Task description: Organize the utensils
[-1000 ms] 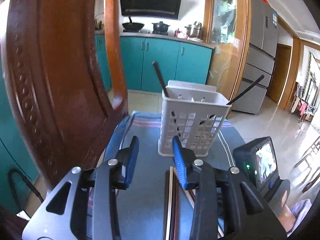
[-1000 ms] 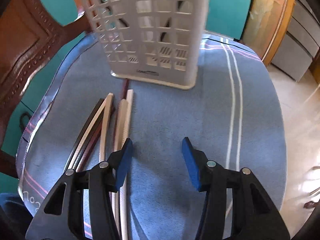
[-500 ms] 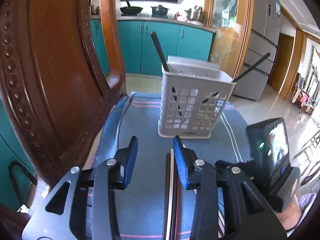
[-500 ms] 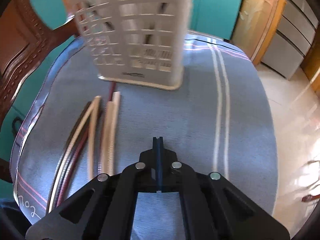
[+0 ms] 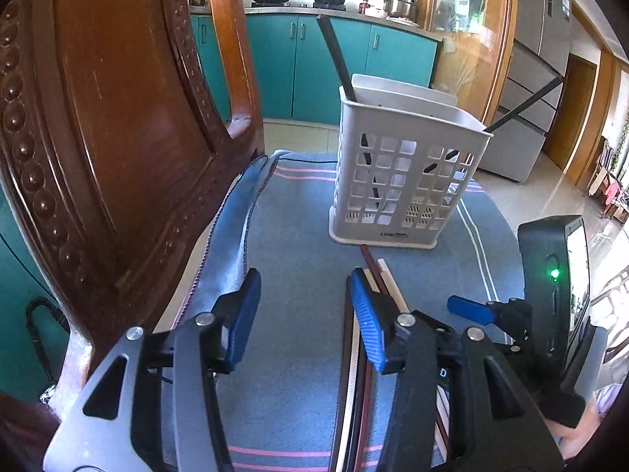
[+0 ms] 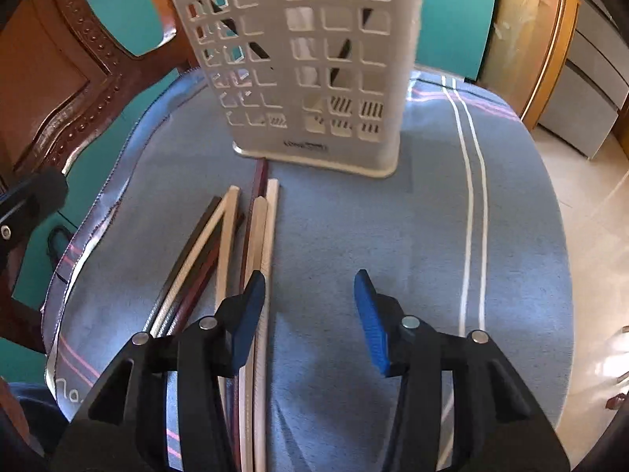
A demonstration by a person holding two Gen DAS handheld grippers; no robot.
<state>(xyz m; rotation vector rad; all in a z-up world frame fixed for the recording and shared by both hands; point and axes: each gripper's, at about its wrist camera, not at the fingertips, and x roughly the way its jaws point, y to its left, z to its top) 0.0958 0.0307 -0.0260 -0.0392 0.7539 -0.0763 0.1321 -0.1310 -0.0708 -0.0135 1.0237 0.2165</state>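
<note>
A white slotted basket [image 5: 405,181] [image 6: 314,70] stands on the blue cloth, with two black chopsticks [image 5: 338,59] leaning in it. Several loose chopsticks [image 6: 220,251] [image 5: 389,281], light and dark, lie in a bundle just in front of it. My left gripper [image 5: 304,314] hovers over the cloth, its jaws opening and empty, with the bundle under its right finger. My right gripper [image 6: 310,310] is also opening with nothing between its jaws, and its left finger is above the bundle's right edge. One of the right gripper's fingers [image 5: 469,310] shows in the left wrist view.
A carved wooden chair back [image 5: 118,118] [image 6: 47,78] rises close at the left edge of the blue cloth [image 6: 393,236]. Teal kitchen cabinets [image 5: 314,51] and a fridge [image 5: 542,59] stand beyond. The cloth's right edge drops to a tiled floor [image 6: 597,216].
The right gripper snapped shut with nothing in it half a second ago and has spread apart again. The left gripper has tipped downward and its jaws have widened.
</note>
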